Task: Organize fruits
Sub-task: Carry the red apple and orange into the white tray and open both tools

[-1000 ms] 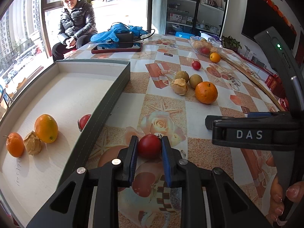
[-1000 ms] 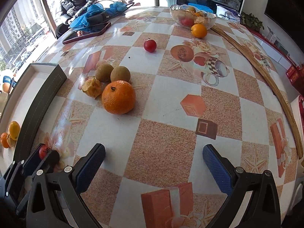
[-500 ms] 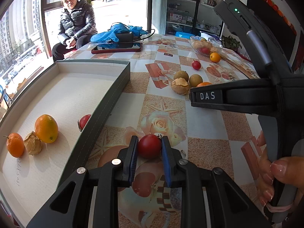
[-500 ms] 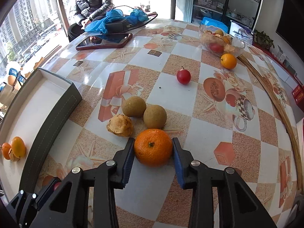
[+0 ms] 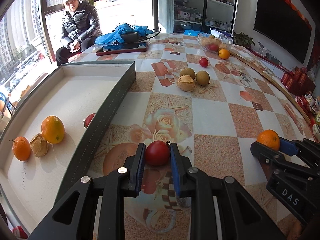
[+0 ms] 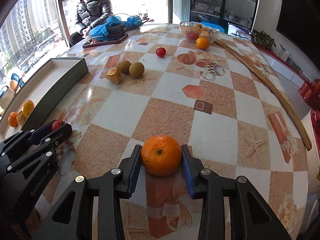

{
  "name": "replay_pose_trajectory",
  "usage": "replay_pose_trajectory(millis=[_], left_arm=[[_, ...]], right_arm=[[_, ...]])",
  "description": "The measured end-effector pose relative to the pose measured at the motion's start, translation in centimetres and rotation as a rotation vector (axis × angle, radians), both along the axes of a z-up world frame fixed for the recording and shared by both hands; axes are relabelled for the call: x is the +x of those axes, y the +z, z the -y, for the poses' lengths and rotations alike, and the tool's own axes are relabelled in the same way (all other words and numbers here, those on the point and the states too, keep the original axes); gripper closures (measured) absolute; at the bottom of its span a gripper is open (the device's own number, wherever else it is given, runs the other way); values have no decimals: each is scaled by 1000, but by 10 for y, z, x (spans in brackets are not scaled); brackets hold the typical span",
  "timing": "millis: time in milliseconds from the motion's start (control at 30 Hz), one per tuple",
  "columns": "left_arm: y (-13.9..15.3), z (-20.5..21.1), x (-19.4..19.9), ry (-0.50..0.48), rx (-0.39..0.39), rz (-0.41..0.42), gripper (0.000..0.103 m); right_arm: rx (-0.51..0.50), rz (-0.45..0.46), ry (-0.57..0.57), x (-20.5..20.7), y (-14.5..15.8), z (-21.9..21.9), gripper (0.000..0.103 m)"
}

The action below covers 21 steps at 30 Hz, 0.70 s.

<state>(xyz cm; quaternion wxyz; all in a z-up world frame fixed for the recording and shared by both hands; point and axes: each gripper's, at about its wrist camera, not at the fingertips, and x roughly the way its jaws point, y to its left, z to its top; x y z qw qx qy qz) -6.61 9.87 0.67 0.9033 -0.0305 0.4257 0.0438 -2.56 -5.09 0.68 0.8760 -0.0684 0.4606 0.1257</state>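
My left gripper (image 5: 157,150) is shut on a small red fruit (image 5: 157,153), just above the tablecloth and right of the grey tray (image 5: 112,108). The tray holds a small orange (image 5: 21,148), a husked fruit (image 5: 39,145), a yellow-orange citrus (image 5: 53,129) and a red fruit (image 5: 89,119) against its wall. My right gripper (image 6: 161,154) is shut on a large orange (image 6: 161,158), both blue pads pressing its sides, low over the near part of the table. The left wrist view shows that orange (image 5: 268,139) at the far right.
Mid-table lie two brown round fruits (image 6: 130,68) and a husked one (image 6: 114,75). Farther back are a red fruit (image 6: 161,52), an orange fruit (image 6: 202,43) and a glass bowl (image 6: 215,34). A wooden stick (image 6: 280,94) runs along the right edge. A person sits beyond a phone (image 6: 106,41).
My right gripper went from wide open to shut around the large orange, then drew it away from the brown fruits toward the near right. The left gripper kept still on the red fruit.
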Motion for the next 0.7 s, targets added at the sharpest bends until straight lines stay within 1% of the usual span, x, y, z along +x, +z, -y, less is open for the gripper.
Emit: replay_pose_trajectory(millis=[67,167,367,700], left_arm=[[1,4,-4,-12,8,-23,77],[2,6,-9,-24,-6,-48,77],[1,10,-18,-26,-6,-57,77],[1,10,-17,-21,-15,-67,77]], right_arm=[[-8,7,2,-9,0,3,63],[-11,20,3,-17,0,7,63],[2,60,-4,-23,-2,9,63],[6,58,1,-23,-2,9,63]])
